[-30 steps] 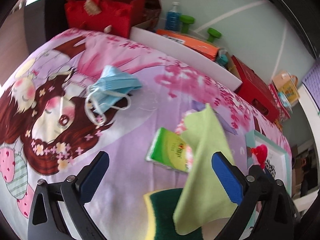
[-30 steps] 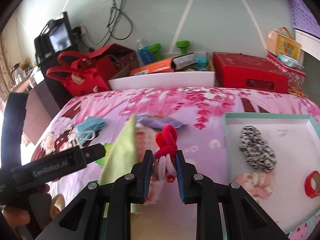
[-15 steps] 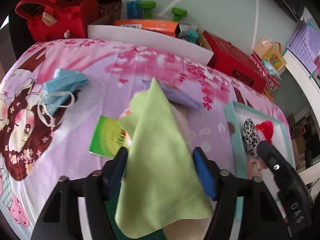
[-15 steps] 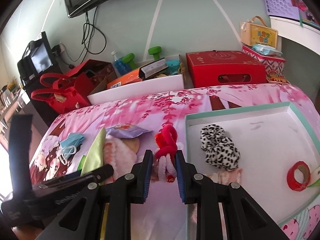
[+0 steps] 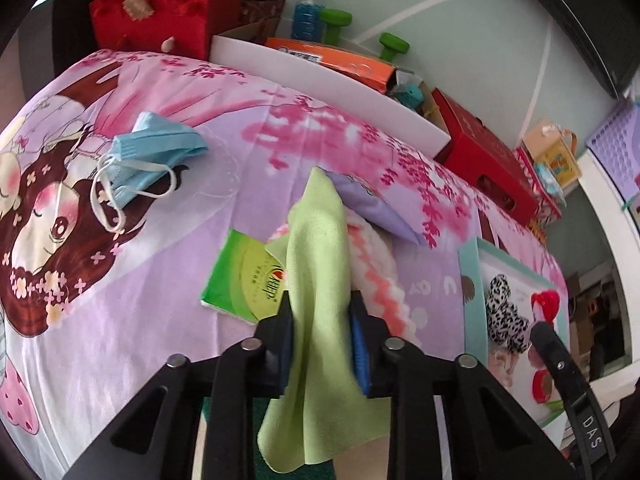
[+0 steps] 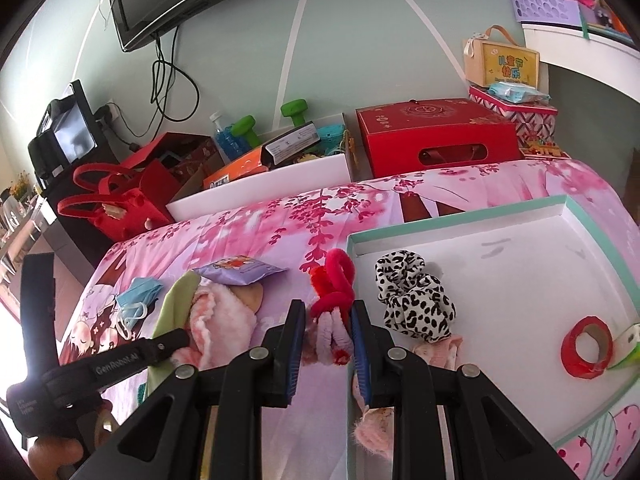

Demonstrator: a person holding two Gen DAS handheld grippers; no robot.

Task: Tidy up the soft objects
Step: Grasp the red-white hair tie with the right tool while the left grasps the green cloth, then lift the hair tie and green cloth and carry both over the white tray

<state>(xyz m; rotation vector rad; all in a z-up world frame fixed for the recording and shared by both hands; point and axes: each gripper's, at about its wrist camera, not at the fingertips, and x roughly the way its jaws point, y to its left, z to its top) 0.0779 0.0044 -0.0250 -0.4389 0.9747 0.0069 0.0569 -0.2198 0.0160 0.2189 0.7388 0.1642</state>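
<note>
Green cloth (image 5: 320,280) upright, long axis vertical, pinched in left tongs (image 5: 322,336); right tongs (image 6: 326,326) clamped on red-pink scrunchie (image 6: 333,292).

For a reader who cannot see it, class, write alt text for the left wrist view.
The left gripper is shut on a green cloth above a pink cartoon bedspread. A blue face mask lies far left; a tissue packet lies beside the cloth.

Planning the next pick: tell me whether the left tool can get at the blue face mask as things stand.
Probably not yet. The left tool is shut on the green cloth, so it is occupied. The blue face mask itself lies uncovered on the bedspread, nothing on top of it.
</note>
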